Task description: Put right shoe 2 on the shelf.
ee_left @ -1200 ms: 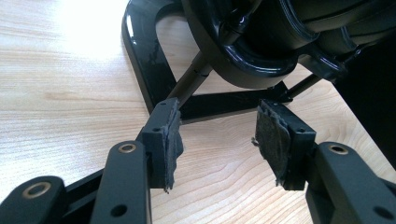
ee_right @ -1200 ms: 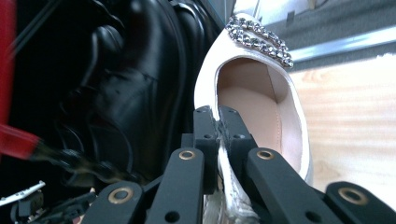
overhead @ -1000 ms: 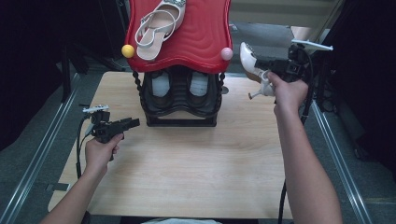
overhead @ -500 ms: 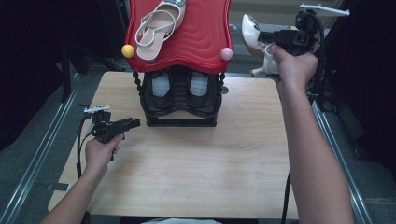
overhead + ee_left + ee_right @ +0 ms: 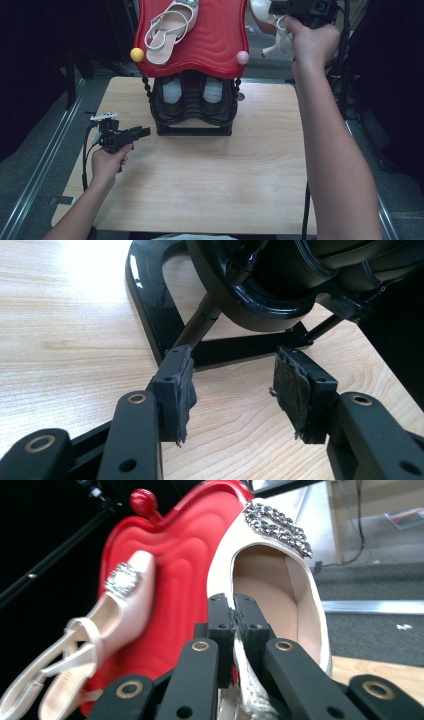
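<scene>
Right claw [image 5: 234, 625]: clamped on the side wall of a cream heeled shoe [image 5: 280, 595], held in the air beside the red shelf top [image 5: 215, 35]. Matching shoe [image 5: 167, 27] lies on that shelf. Left claw [image 5: 232, 390]: jaws apart, empty, low over the desk [image 5: 210, 185] near the black rack base [image 5: 150, 305].

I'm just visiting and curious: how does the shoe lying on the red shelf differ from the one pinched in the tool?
The shoe on the shelf lies flat on the red shelf with nothing touching it; the held shoe is up in the air beside the shelf, its side wall pinched by the right gripper. The resting one points its straps toward the person. Both are cream slingbacks with a sparkly buckle.
</scene>
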### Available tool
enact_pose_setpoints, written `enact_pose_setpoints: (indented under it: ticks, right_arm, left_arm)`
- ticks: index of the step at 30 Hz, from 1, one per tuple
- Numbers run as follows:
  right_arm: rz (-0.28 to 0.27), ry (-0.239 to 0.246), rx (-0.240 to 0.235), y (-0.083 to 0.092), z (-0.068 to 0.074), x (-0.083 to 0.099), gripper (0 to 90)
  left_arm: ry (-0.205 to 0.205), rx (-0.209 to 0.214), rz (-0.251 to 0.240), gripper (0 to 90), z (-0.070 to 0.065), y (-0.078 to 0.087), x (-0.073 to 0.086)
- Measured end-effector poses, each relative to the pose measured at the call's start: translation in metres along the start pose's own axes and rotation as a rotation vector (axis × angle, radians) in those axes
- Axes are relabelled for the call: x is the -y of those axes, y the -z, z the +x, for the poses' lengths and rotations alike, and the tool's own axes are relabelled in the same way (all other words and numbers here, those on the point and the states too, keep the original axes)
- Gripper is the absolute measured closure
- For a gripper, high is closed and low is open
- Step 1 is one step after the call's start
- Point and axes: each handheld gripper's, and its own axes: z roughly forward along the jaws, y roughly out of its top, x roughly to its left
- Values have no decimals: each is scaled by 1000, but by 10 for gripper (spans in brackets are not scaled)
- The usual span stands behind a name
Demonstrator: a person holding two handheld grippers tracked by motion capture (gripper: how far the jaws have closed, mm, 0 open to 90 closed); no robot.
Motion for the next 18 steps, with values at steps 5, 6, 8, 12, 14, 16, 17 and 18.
enact_pose_setpoints:
  ticks: [5,6,8,12,14,16,17,18]
  right_arm:
    - [2,42,-11,-11,25,-6,889]
    - [0,46,-19,-14,30,-7,889]
    - [-3,49,-28,-19,38,-8,889]
    - [-3,57,-42,-33,50,-7,889]
    - [2,58,-45,-39,52,-4,889]
    - [10,64,-39,-46,55,-1,889]
    - [16,69,-37,-50,56,1,889]
    - [13,69,-51,-52,56,4,889]
  left_arm:
    - [-1,0,2,500,0,0,0]
    - [0,1,1,501,0,0,0]
    - [0,3,3,498,1,0,0]
    - [0,6,0,497,0,0,0]
    - [1,7,0,498,0,0,0]
    - [0,7,-1,498,0,0,0]
    - [1,7,-1,498,1,0,0]
    - [1,7,1,498,1,0,0]
